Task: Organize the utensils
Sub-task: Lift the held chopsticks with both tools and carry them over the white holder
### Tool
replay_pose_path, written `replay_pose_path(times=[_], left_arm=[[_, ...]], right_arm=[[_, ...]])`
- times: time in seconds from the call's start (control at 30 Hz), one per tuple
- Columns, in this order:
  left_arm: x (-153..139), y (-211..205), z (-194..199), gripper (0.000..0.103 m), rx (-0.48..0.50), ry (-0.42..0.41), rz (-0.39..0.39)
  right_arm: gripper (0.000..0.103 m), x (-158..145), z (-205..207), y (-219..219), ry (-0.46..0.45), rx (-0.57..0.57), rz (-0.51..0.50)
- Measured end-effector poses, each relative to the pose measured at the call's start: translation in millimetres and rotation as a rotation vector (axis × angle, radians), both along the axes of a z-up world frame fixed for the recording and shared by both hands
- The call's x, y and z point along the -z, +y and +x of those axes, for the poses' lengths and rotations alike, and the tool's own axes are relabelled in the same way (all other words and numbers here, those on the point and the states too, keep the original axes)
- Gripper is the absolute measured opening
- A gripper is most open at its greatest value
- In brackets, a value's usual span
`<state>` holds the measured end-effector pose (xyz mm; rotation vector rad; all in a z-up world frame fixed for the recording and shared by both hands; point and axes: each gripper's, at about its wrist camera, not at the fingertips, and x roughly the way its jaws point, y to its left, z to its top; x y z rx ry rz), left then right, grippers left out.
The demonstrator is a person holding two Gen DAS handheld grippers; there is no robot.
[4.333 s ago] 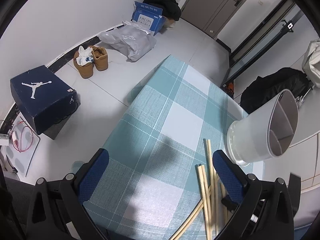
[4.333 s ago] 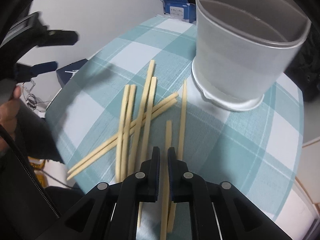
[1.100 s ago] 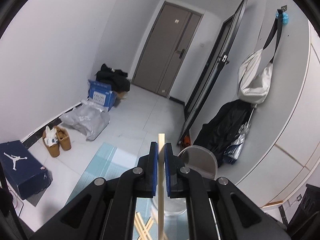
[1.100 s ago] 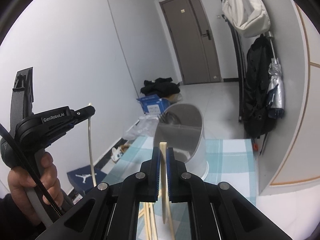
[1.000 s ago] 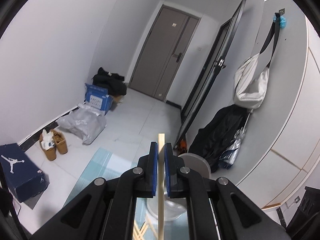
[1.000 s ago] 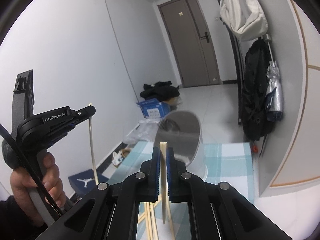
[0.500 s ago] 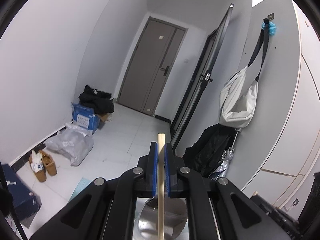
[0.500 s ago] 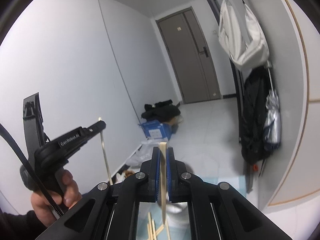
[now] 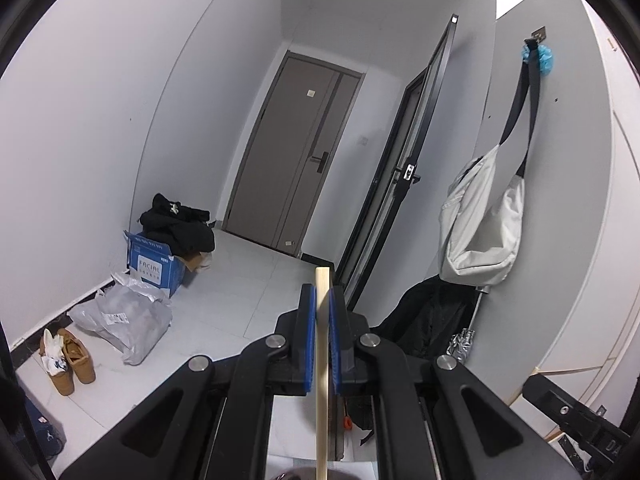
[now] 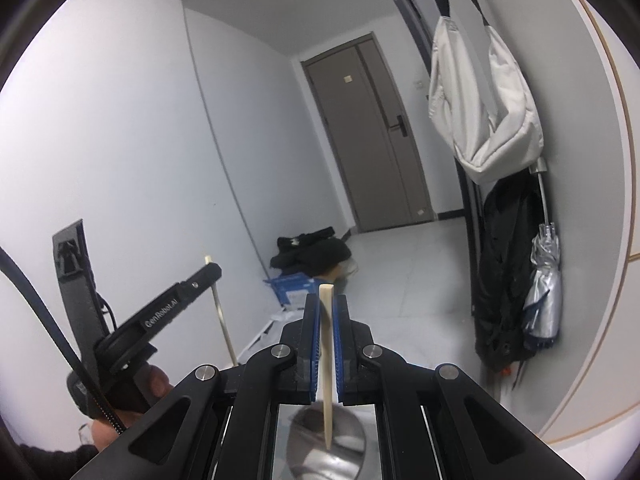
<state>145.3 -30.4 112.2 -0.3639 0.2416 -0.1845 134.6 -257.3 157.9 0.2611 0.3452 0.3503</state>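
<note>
Left wrist view: the left hand-held gripper (image 9: 322,336) was seen clamped on a pale wooden chopstick (image 9: 321,380), whose blunt top end stood just above the blue pads.
Left chopstick axis: it was held close to upright, the shaft running down between the jaws to the bottom edge of the frame.
Holder, left view: only a dark curved sliver at the bottom edge, just beside the shaft, could be made out; whether it was the holder's rim could not be told.
Right wrist view: the right hand-held gripper (image 10: 327,340) was seen closed on a second pale tapered chopstick (image 10: 327,364), gripped near its thick end.
Right chopstick axis: it was near vertical, with the thin tip pointed down.
Grey plastic utensil holder (image 10: 340,452): it was seen directly below the right hand-held gripper, its open mouth under the hanging tip; the tip appeared over the opening, though whether it had entered could not be judged.
Deciding relation: the holder lay straight down along both chopsticks' long axes, so the coming move was judged to be a lowering, not a sideways reach.
Nearer hand: the right was judged better placed, since the opening was seen squarely beneath its chopstick.
Left hand-held gripper, from the right: it was seen well to the left, its chopstick hanging clear of the holder.
Risk: a tilted shaft was judged likely to catch the rim.
</note>
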Motion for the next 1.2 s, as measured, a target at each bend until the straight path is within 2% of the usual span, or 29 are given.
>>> replay_pose_path(times=[0.13,0.37,0.47,0.67,0.8,1.0,1.2], left_arm=[[15,-7,15,0.003,-0.035,0.013,-0.014],[33,-16,30,0.003,-0.063,0.007,0.004],[36,-22,30,0.003,-0.058,-0.014,0.042],[49,-32,32,0.003,-0.031,-0.035,0.109],[56,-33,36,0.003,-0.023,-0.022,0.118],[53,-37,32,0.004,-0.001,-0.048,0.166],[53,-36,25,0.004,0.033,-0.034,0.185]], right_arm=[[0.005,9,13,-4,0.004,-0.003,0.032],[0.005,26,24,4,-0.017,-0.005,-0.03],[0.006,34,25,5,-0.021,-0.027,-0.021],[0.006,51,25,10,-0.033,-0.038,-0.065],[0.006,61,26,8,-0.017,-0.049,-0.048],[0.006,70,23,11,-0.013,-0.067,-0.055],[0.006,76,21,9,-0.005,-0.074,-0.044]])
